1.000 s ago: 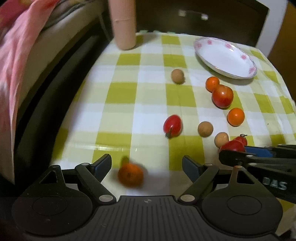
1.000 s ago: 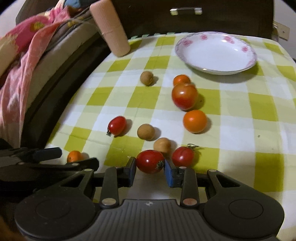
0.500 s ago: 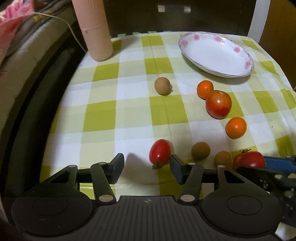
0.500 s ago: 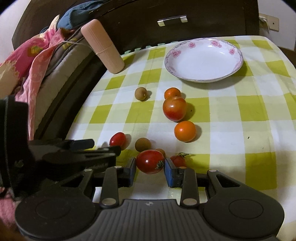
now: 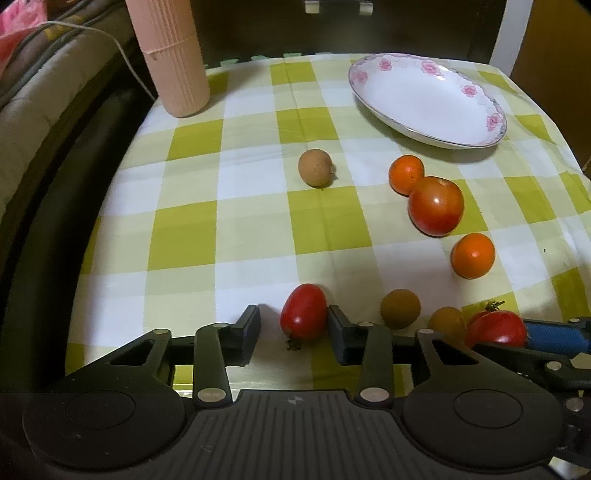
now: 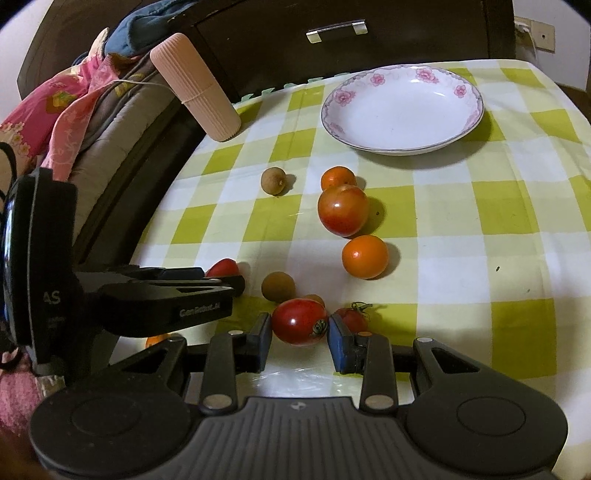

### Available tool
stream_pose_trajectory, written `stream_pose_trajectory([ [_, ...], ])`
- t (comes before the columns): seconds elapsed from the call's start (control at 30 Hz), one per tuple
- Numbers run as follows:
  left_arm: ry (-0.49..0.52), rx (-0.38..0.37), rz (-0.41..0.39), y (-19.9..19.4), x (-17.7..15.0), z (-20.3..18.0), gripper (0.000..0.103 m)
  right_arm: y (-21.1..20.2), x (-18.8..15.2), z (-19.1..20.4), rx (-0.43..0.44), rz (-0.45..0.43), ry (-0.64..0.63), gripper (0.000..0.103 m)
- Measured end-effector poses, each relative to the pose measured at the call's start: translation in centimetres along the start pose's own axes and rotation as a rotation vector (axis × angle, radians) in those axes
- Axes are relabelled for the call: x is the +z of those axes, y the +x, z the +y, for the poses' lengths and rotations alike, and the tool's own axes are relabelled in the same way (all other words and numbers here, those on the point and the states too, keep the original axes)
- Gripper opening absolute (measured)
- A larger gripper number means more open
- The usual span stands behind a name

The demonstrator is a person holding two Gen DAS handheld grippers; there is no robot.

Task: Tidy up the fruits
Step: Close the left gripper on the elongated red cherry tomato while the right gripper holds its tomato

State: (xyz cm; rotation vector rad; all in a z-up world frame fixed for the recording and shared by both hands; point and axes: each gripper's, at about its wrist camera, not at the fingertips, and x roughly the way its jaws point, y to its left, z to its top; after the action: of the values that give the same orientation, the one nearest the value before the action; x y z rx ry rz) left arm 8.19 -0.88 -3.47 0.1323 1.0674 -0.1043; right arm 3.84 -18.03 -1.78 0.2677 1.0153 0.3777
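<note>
My left gripper (image 5: 293,328) is open around an oblong red tomato (image 5: 303,312) on the checked cloth; its right pad touches the tomato and a gap stays on the left. My right gripper (image 6: 299,334) is shut on a round red tomato (image 6: 299,321) and holds it above the cloth. A small stemmed tomato (image 6: 352,318) lies just behind it. A large tomato (image 5: 436,210), two oranges (image 5: 472,255) (image 5: 406,173) and three brown longans (image 5: 314,167) (image 5: 400,308) (image 5: 447,320) lie between the grippers and the white flowered plate (image 5: 476,110).
A pink ribbed cylinder (image 5: 171,55) stands at the far left corner of the table. A dark bed frame and bedding (image 6: 74,122) run along the left edge. A small orange (image 6: 157,339) lies at the near left edge under my left gripper. A dark drawer front (image 6: 332,33) stands behind.
My left gripper moved forward from the small orange at the table edge to the oblong tomato and narrowed around it. My right gripper lifted the round tomato.
</note>
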Motion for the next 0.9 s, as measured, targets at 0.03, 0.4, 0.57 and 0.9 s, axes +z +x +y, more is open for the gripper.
stream_pose_trajectory([
  [0.03, 0.004, 0.000, -0.001, 0.0, -0.1, 0.0, 0.047, 0.0, 0.0, 0.0, -0.002, 0.000, 0.000, 0.032],
  [0.4, 0.028, -0.045, 0.007, -0.3, -0.2, -0.5, 0.034, -0.1, 0.1, -0.1, -0.011, -0.011, -0.001, 0.032],
  [0.57, 0.020, -0.071, -0.002, -0.7, -0.2, -0.5, 0.034, -0.1, 0.2, -0.1, -0.012, -0.015, 0.002, 0.032],
  [0.9, 0.014, -0.105, -0.019, -1.8, 0.1, -0.3, 0.033, 0.1, 0.4, -0.1, -0.016, -0.013, 0.003, 0.032],
])
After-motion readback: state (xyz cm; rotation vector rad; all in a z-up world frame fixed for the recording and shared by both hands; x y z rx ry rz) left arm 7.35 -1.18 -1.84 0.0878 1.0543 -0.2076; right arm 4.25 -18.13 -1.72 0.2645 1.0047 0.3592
